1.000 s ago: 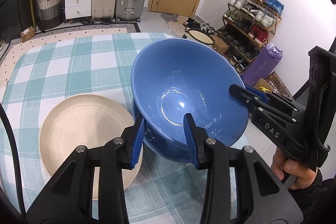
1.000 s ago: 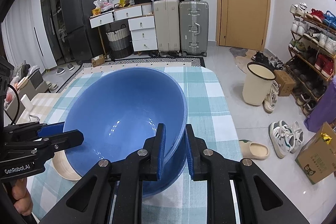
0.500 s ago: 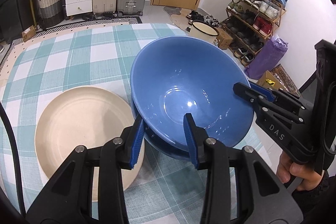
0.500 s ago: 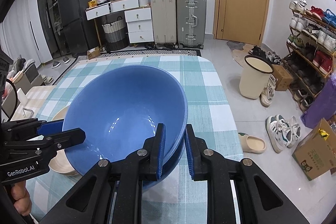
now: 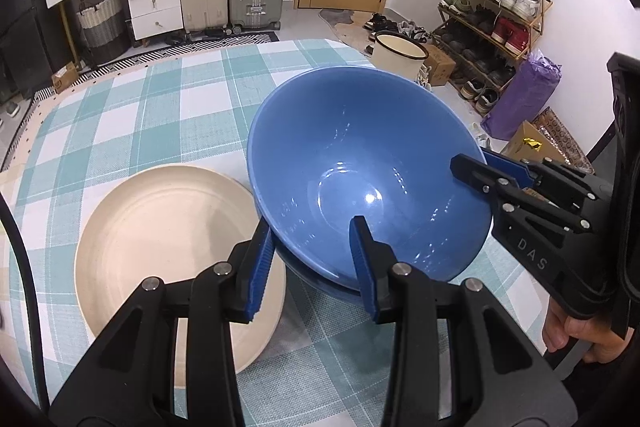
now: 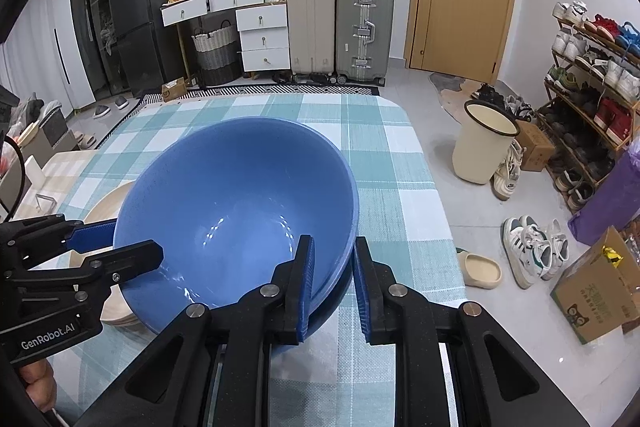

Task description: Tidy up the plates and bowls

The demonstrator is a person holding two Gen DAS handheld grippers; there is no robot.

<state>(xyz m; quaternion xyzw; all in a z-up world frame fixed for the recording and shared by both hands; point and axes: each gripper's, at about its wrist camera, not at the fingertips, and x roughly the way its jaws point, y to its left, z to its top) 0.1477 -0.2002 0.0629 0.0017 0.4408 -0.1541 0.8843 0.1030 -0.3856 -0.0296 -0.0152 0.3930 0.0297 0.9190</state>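
A large blue bowl sits nested in a second blue bowl on the checked tablecloth; the pair also shows in the right wrist view. A beige plate lies just left of them, its edge in the right wrist view. My left gripper straddles the top bowl's near rim, one finger inside and one outside, with a gap around the rim. My right gripper straddles the opposite rim, its fingers slightly parted; it shows in the left wrist view.
The table's right edge runs close beside the bowls, with a cream bin, shoes and a cardboard box on the floor beyond. Suitcases and drawers stand at the far wall.
The top blue bowl has come down from a tilt and now rests nested in the lower bowl. Both grippers' fingers have parted slightly at its rim.
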